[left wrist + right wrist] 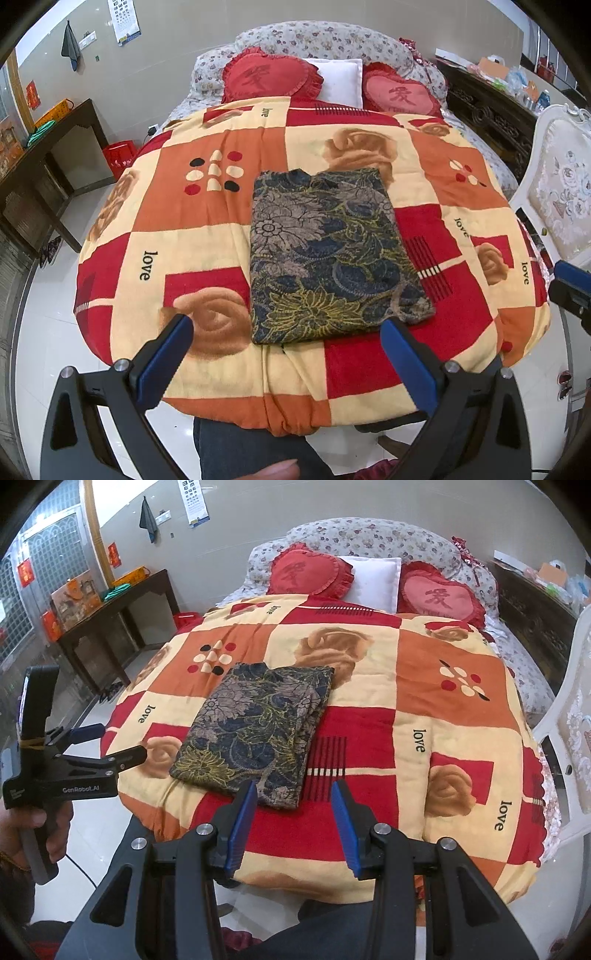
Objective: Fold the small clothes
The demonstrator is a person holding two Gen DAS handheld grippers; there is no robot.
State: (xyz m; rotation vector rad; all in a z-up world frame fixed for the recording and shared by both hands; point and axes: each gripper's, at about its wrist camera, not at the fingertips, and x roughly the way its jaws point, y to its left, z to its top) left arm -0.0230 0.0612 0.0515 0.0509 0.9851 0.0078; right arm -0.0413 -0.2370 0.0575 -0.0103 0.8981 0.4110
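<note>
Both grippers hang above the near edge of the bed, angled steeply down toward it, neither touching anything. Left gripper (286, 345): black frame, blue-padded fingers (168, 356) spread wide, nothing between them; in the right wrist view it shows from the side at far left (110, 746), gripped around its handle by the person's left hand (40, 834), fingers pointing across toward the bed. Right gripper (293, 819): same build, blue pads (242, 825) partly apart, gap empty, nothing held; only its tip shows at the right edge of the left wrist view (570, 284). The folded dark floral-print garment in navy, grey and yellow (332, 254) lies flat as a neat rectangle on the red, orange and cream patchwork quilt with rose and "love" prints (207, 214). It sits just ahead of the left gripper, its near edge between that gripper's fingertips in the picture but below them, apart. From the right gripper it is ahead and to the left (258, 731), its near corner just beyond the left pad. Beyond the garment, far from both tools, two red heart-shaped frilled cushions (269, 75) flank a white square pillow (341, 79) at the head of the bed. The person's dark trouser leg (240, 450) shows below the left gripper.
</note>
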